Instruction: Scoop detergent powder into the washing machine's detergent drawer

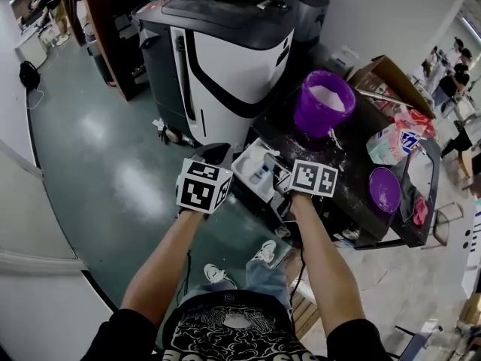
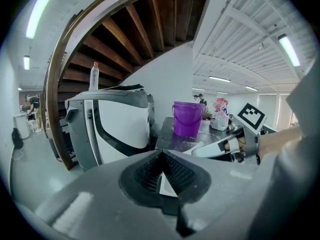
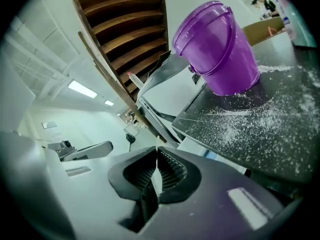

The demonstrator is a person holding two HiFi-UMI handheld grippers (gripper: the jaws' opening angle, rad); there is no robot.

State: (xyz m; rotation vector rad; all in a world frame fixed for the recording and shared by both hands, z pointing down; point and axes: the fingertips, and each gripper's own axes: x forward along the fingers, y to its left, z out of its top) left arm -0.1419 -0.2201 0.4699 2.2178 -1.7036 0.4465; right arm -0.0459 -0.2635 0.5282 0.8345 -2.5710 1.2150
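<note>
A purple bucket [image 1: 323, 104] [image 2: 187, 118] [image 3: 220, 49] with white powder [image 1: 328, 93] in it stands on the dark washer top [image 1: 353, 168], which is dusted with spilled powder [image 3: 250, 124]. A white detergent drawer [image 1: 257, 168] sticks out of the washer's front between my two grippers. My left gripper [image 1: 218, 156] [image 2: 162, 155] hangs just left of the drawer, jaws shut, nothing seen held. My right gripper [image 1: 283, 183] [image 3: 157, 151] is at the drawer's right side, below the top's edge, jaws also shut. Its marker cube [image 2: 251, 115] shows in the left gripper view. No scoop is visible.
A tall black-and-white machine [image 1: 225, 59] [image 2: 115, 129] stands left of the washer, a bottle [image 2: 93, 76] on it. On the washer top lie a purple lid [image 1: 385, 189], a detergent bag [image 1: 391, 143] and a cardboard box [image 1: 387, 77]. People [image 1: 455, 74] stand far right.
</note>
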